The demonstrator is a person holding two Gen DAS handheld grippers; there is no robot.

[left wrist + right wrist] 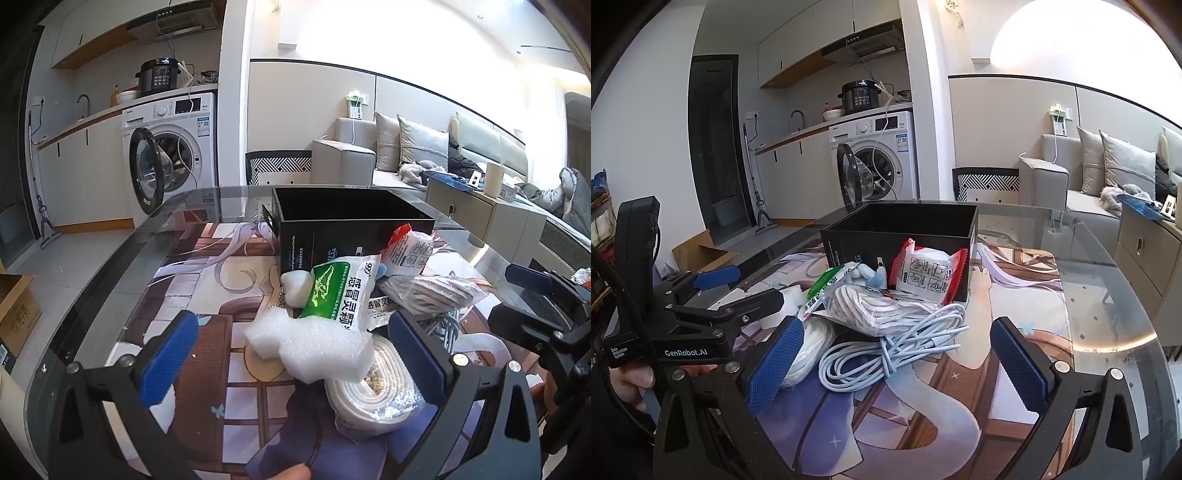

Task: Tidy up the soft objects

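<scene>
Both grippers, left (295,354) and right (897,362), hover with jaws apart over the soft clutter beside the open black cardboard box (905,229).

black box (901,229) open-topped, clutter (886,314) fronting it

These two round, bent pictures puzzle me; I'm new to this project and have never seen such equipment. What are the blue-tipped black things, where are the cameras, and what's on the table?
Each picture comes from a wide-angle camera mounted on a hand-held gripper, looking out between its two blue-padded fingers. The left gripper and right gripper are both open and hold nothing. A person carries them; no robot is involved. On the glass table lies a pile: white foam, a green-and-white packet, a red-edged packet, a bagged cord, a coiled white cable and a white roll. Behind them stands an open black box.
</scene>
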